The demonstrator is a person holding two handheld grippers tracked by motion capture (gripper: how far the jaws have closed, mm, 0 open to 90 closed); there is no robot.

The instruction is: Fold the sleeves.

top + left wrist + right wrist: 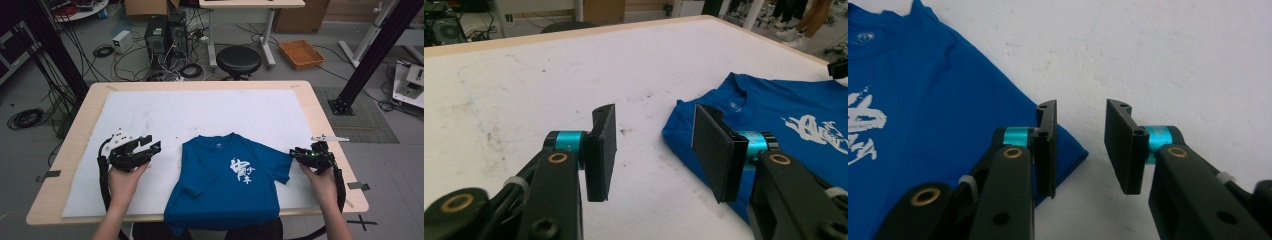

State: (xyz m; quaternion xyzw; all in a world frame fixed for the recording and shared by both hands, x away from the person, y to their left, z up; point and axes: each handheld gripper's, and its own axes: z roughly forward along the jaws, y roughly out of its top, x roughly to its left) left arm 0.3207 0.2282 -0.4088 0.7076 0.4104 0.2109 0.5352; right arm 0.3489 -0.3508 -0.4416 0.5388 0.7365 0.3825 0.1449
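Left gripper (150,145) held in the person's left hand (125,180), jaws spread wide with nothing between them, hovering over bare white mat just left of the blue T-shirt (227,180). In the left gripper view (654,150), black pads (714,150) parted, with the shirt's nearer sleeve (684,132) lying past the right-hand pad and stained mat showing through the gap. Right gripper (300,154) held in the right hand (320,182), likewise parted and empty, poised at the tip of the shirt's other sleeve (282,167). In the right gripper view (1080,145), sleeve corner (1070,150) lying under the left-hand jaw, bare mat between the two pads; contact with the cloth not clear. Outward from there: T-shirt spread flat, front up, white lettering (242,171) on the chest, collar (217,145) pointing away from the person, hem hanging over the near table edge. White mat (200,110) covering most of the light wooden table (315,107). Beyond the far edge, a black round stool (238,60), computer towers (165,32) amid tangled cables, and an orange tray (301,53) on the floor.
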